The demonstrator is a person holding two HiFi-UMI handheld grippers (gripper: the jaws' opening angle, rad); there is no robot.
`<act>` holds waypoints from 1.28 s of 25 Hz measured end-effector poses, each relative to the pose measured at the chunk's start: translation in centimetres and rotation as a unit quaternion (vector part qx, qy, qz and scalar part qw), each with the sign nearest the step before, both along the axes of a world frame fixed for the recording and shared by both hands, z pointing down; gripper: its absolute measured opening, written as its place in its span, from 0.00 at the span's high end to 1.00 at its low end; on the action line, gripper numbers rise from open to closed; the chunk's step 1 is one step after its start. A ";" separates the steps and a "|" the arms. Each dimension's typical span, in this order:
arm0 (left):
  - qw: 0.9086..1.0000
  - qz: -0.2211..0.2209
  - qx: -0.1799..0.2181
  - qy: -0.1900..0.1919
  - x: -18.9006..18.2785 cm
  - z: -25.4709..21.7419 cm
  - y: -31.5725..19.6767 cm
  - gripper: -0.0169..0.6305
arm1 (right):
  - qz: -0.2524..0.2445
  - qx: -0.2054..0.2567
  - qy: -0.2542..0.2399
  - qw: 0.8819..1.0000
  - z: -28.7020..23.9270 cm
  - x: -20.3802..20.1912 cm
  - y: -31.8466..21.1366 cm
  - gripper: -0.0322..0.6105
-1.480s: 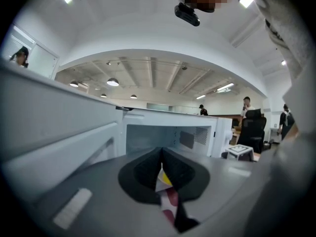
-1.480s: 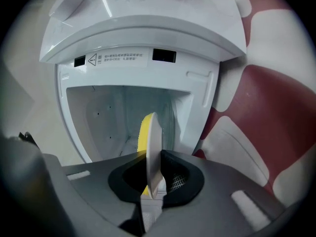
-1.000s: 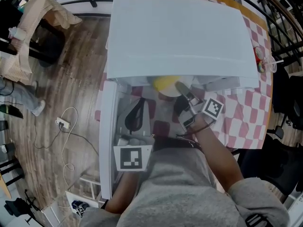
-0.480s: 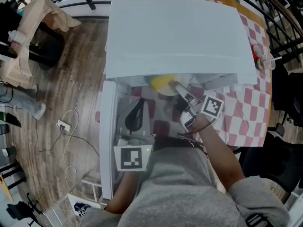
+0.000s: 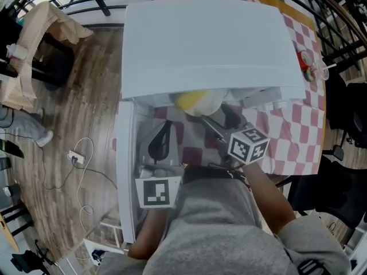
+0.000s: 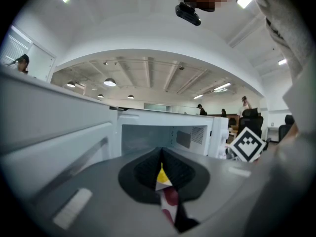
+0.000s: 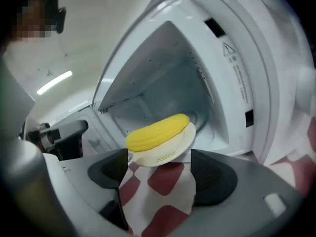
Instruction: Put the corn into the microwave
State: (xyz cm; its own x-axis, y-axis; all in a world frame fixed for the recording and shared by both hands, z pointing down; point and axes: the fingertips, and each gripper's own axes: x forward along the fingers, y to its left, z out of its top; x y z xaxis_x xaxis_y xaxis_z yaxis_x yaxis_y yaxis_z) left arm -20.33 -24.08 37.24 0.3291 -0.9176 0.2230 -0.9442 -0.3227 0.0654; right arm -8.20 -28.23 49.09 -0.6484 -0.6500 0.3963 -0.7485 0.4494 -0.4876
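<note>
The yellow corn (image 5: 192, 100) lies on a small white plate (image 5: 210, 104) at the mouth of the white microwave (image 5: 206, 39), whose door (image 5: 125, 165) hangs open to the left. In the right gripper view the corn (image 7: 158, 131) and plate (image 7: 165, 153) sit just past my right gripper (image 7: 159, 164), in front of the bare cavity (image 7: 163, 83). Its jaws have just been opening and now stand wide, nothing pressed between them. My right gripper (image 5: 221, 119) points at the plate from the front. My left gripper (image 5: 162, 139) (image 6: 162, 169) hangs by the door, shut on nothing.
A red-and-white checked cloth (image 5: 298, 136) covers the table under and right of the microwave. Small items (image 5: 312, 67) sit near its right edge. On the wooden floor to the left are a cable (image 5: 80, 153) and a draped chair (image 5: 40, 33).
My right gripper has let go of the plate, opened wide, rolled so its marker cube faces up, and drawn back a little. Corn and plate stay put. The left gripper has not moved.
</note>
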 end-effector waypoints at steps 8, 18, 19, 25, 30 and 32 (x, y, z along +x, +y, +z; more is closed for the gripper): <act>1.000 0.003 -0.005 -0.003 0.2 0.2 0.0 0.96 | 0.032 0.093 0.164 0.982 0.3 -0.9 0.0 0.31; 1.000 0.003 -0.004 -0.007 0.0 0.3 0.0 0.96 | 0.064 0.088 0.190 0.976 0.7 -1.6 -2.0 0.34; 1.000 0.003 -0.004 -0.007 -0.1 0.3 0.0 0.96 | 0.065 0.089 0.192 0.975 0.8 -1.7 -2.4 0.34; 1.000 0.002 -0.009 -0.007 -0.1 0.5 0.1 0.96 | 0.065 0.095 0.202 0.973 1.0 -1.9 -4.1 0.40; 1.000 0.001 -0.008 -0.005 -0.1 0.5 0.1 0.96 | 0.060 0.093 0.203 0.973 0.9 -2.2 -5.3 0.41; 1.000 0.002 -0.008 -0.004 -0.1 0.4 0.2 0.96 | 0.056 0.091 0.204 0.973 0.9 -2.3 -5.6 0.41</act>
